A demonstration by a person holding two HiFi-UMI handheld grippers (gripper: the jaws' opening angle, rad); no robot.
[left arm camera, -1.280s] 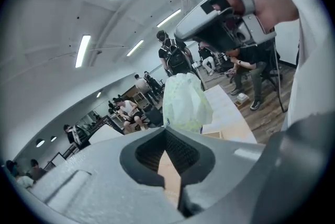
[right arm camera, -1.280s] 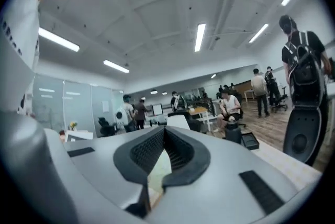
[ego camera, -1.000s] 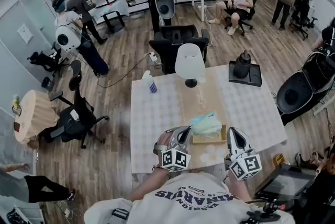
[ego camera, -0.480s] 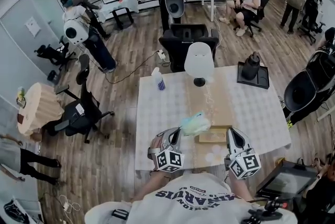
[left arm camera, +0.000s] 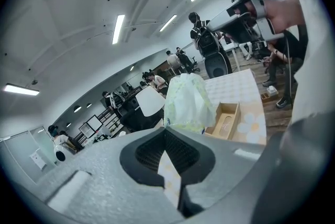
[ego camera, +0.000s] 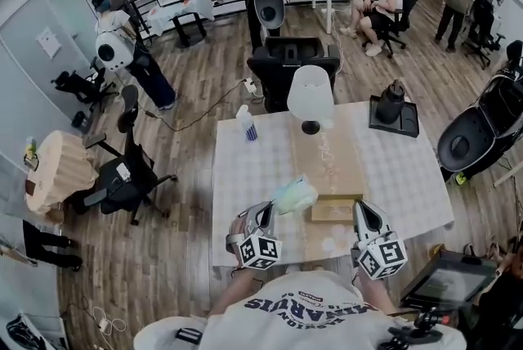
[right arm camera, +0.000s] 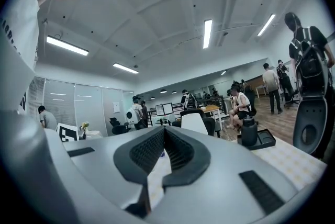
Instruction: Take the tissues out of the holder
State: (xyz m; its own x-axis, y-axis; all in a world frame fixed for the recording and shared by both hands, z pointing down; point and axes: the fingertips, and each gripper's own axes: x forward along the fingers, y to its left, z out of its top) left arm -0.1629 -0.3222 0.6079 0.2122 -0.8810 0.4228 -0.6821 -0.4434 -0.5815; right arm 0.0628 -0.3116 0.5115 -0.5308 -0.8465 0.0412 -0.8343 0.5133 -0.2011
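The left claw is pressed together on a thin edge of the pale green tissue pack. The pack stands off its tips, clear of the counter and up and to the left of the shallow tan holder. The holder lies on the counter between the two claws and looks empty in the left gripper view. The right claw is pressed together on nothing, just right of the holder. The main risk, as I judge it, is the grip: only the soft wrapper's edge seems caught, so a quick swing or twist could let the pack slide out and drop, or tear the film. If it falls toward the person, it could go over the counter's near edge, which runs right beneath the rear ends of both claws. A low sweep to the right would clip the light holder and shove it. Room is good ahead and to the left of the left claw, where bare white counter lies. A spray bottle stands well ahead, a white lamp ahead and to the right, and a black jug on its tray far off beyond the right claw. The counter's left edge is well apart from the left claw, so setting the pack down just left of the tips looks safest.
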